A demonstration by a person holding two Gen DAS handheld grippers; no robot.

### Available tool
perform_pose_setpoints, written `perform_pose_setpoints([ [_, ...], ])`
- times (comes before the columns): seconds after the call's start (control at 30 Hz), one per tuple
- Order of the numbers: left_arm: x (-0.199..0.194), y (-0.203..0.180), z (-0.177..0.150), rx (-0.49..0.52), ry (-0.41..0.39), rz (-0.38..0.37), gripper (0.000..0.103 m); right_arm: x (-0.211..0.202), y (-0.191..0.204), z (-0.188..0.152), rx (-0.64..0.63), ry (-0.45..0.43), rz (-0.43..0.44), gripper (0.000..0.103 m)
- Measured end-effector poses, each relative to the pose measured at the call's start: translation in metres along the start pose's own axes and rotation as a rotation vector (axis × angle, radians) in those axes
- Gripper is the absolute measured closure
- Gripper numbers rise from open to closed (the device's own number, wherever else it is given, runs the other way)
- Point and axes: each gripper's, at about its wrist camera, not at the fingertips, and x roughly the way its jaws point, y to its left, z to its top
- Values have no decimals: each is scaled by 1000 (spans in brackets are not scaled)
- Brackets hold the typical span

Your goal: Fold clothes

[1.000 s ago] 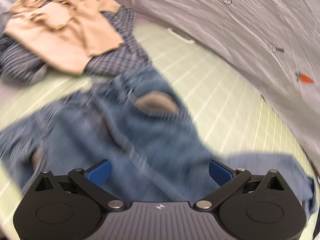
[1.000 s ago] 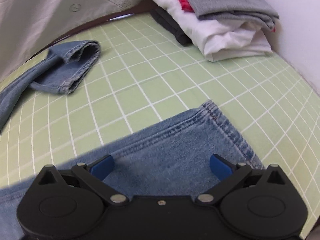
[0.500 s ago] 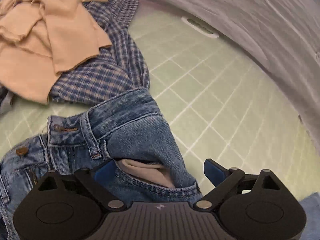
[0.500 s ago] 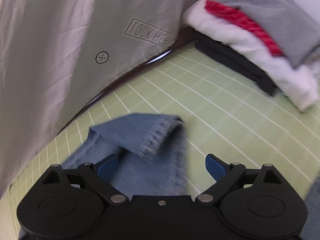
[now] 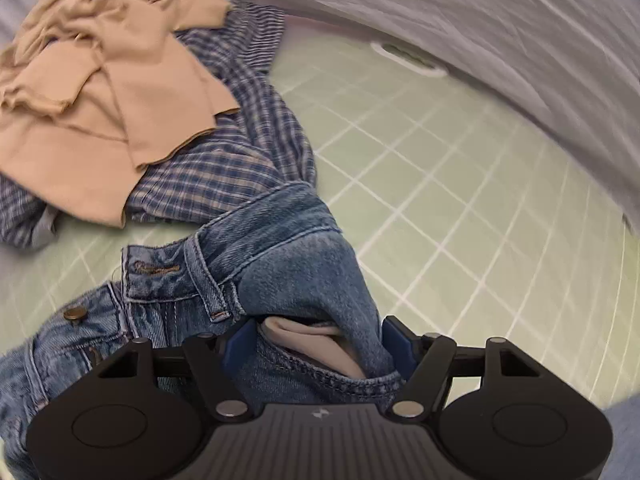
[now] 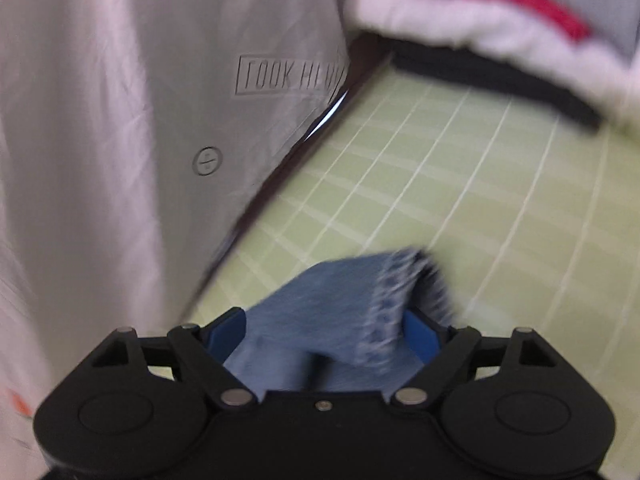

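— So, why the grip at the left?
— The left gripper (image 5: 316, 344) pinches the jeans (image 5: 256, 264) at the pocket, near the unfolded pile (image 5: 120, 92).
— And right?
— The right gripper (image 6: 320, 332) clamps a hem (image 6: 384, 304) above the mat (image 6: 500, 200), likely lifting both ends to fold.

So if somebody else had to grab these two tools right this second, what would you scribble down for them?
Left tool: closed on the jeans at the hip pocket, near the waistband.
Right tool: closed on a hem end of a leg of the jeans; the view is blurred.
Around: tan garment heaped on a plaid shirt on the green grid mat; a folded stack sits at the mat's far end.
Done: both ends of the jeans are gripped.
Left: fold the jeans, probably add them to the stack, then likely the shirt and the tan piece.
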Motion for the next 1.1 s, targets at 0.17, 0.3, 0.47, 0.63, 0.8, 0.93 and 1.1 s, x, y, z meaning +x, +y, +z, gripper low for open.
perform_pose_setpoints([
  [0.17, -2, 7, 2, -56, -9, -8, 42, 20, -16, 1, 187, 9, 36, 32],
  [0.3, -6, 14, 0, -101, -20, -56, 70, 16, -31, 6, 279, -38, 57, 91],
  [0.47, -20, 23, -5, -141, -53, -94, 88, -29, -36, 18, 176, -166, 60, 92],
  [0.63, -58, 47, -10, -198, -140, -162, 90, -94, -48, 34, 46, -284, 40, 92],
  [0.8, -98, 86, -13, -314, -229, -235, 91, -163, -73, 47, 48, -425, 2, 93],
  [0.93, -117, 110, -11, -360, -290, -255, 91, -199, -89, 52, 18, -503, -52, 93],
  [1.1, -118, 110, 3, -361, -326, -280, 91, -202, -85, 58, -42, -508, -68, 93],
])
